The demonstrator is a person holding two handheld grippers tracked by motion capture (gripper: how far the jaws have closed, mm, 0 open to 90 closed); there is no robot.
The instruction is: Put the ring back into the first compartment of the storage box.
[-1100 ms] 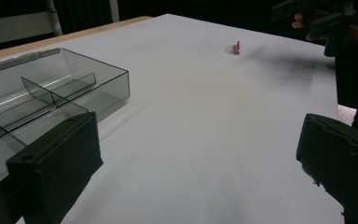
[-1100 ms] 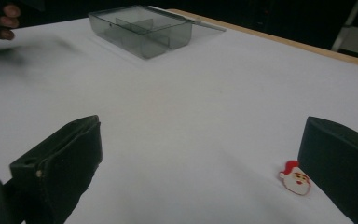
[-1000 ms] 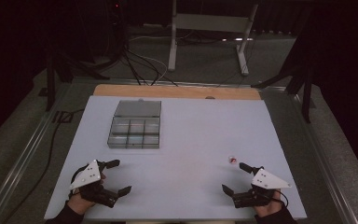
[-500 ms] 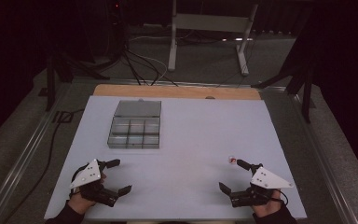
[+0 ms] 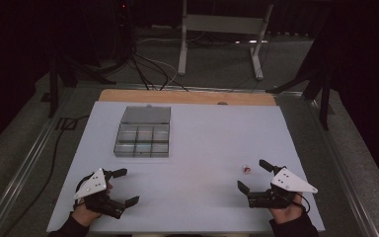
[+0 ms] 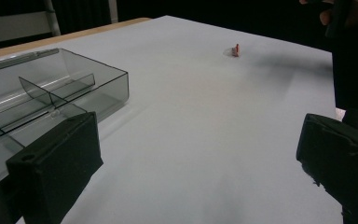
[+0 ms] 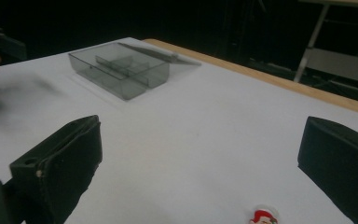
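While both tongs, left (image 5: 120, 186) and right (image 5: 251, 174), gape wide and empty, a small red charm (image 5: 246, 169) lies beside the right.

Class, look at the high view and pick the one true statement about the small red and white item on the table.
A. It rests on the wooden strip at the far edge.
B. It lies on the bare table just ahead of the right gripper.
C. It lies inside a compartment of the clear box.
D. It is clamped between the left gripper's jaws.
B: the small red and white item lies on the white table close to the open right gripper, far from the clear box.
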